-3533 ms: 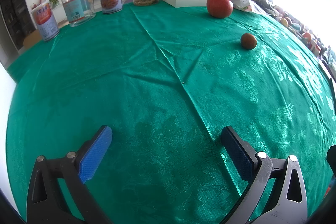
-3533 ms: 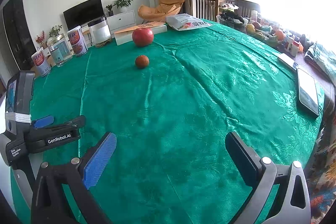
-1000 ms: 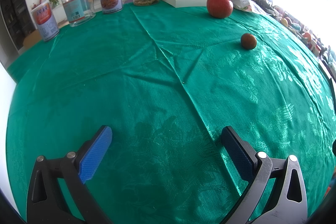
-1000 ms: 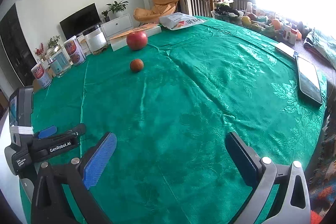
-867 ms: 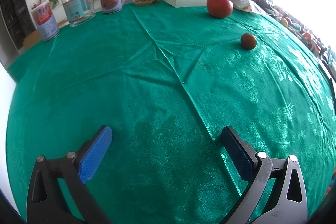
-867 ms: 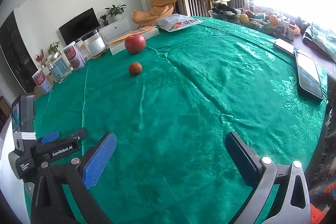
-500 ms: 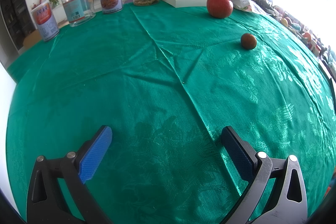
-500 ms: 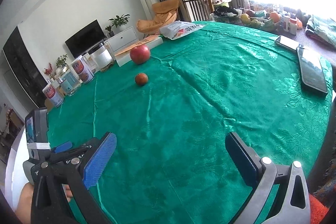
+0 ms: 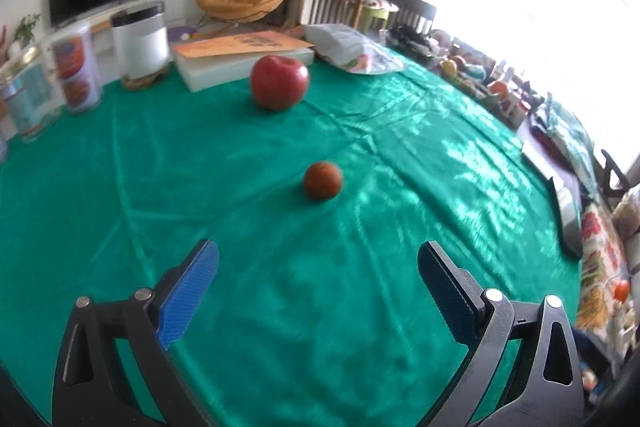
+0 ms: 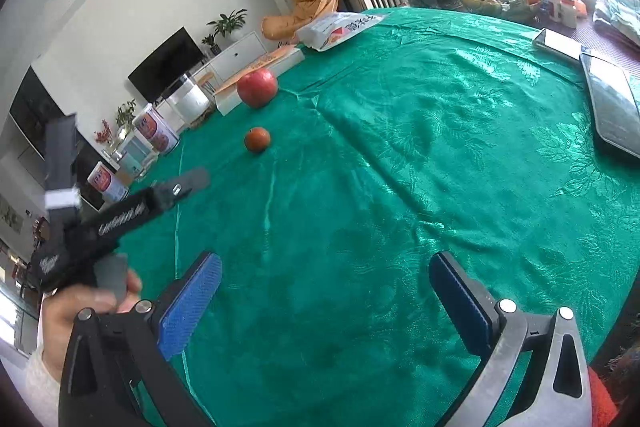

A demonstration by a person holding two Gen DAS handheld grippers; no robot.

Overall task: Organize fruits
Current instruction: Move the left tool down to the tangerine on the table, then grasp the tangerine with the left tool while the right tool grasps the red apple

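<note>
A big red apple [image 9: 279,81] stands on the green tablecloth [image 9: 360,227] near the far edge, and a small orange-brown fruit [image 9: 322,180] lies nearer, apart from it. My left gripper [image 9: 318,263] is open and empty, a short way in front of the small fruit. In the right wrist view the apple [image 10: 257,88] and the small fruit [image 10: 257,139] lie far ahead to the left. My right gripper [image 10: 326,273] is open and empty above the cloth. The left gripper's body [image 10: 120,219], held by a hand [image 10: 80,311], shows at the left.
Several cans and jars [image 9: 76,71] and a white box [image 9: 240,63] under an orange folder stand at the far edge, with a white bag [image 9: 352,49] beside them. A dark tablet [image 10: 612,107] and a phone [image 10: 558,43] lie at the right edge.
My left gripper has lifted and swung toward the two fruits, which are now ahead and closer. My right gripper has risen and tilted, still open.
</note>
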